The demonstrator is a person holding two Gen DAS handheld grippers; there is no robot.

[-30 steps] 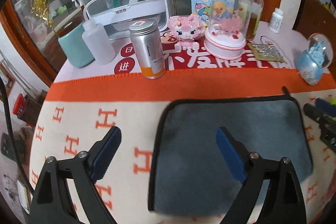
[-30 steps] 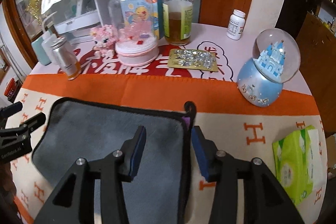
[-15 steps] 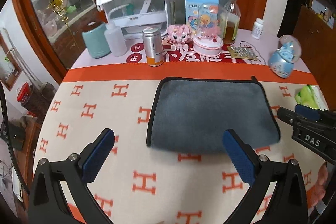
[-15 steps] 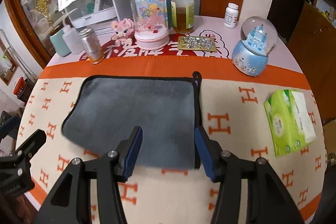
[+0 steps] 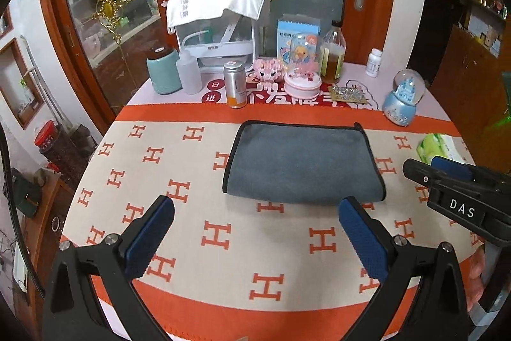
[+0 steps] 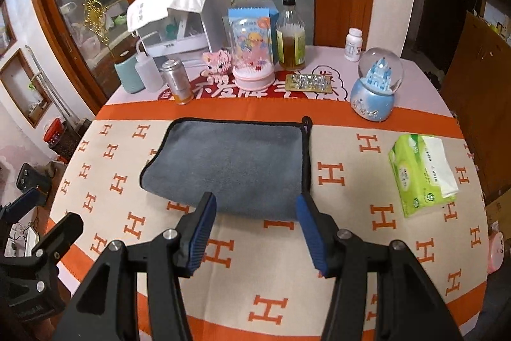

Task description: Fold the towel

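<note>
A grey towel (image 5: 303, 162) with black edging lies folded flat on the orange and cream cloth with H marks; it also shows in the right wrist view (image 6: 230, 165). Its hanging loop (image 6: 306, 121) is at the far right corner. My left gripper (image 5: 255, 222) is open and empty, held above the table on the near side of the towel. My right gripper (image 6: 255, 219) is open and empty, just short of the towel's near edge. The right gripper's body (image 5: 460, 190) shows at the right of the left wrist view.
Along the table's far side stand a teal canister (image 5: 163, 71), a squeeze bottle (image 5: 189, 73), a metal can (image 5: 234, 83), a pink dome (image 5: 302, 66), an oil bottle (image 6: 290, 35), a pill bottle (image 6: 354, 44) and a snow globe (image 6: 377, 85). A green tissue pack (image 6: 421, 170) lies at the right.
Both grippers have pulled back and up from the towel, so it looks smaller and farther away. The towel lies still. Both grippers stay open.
</note>
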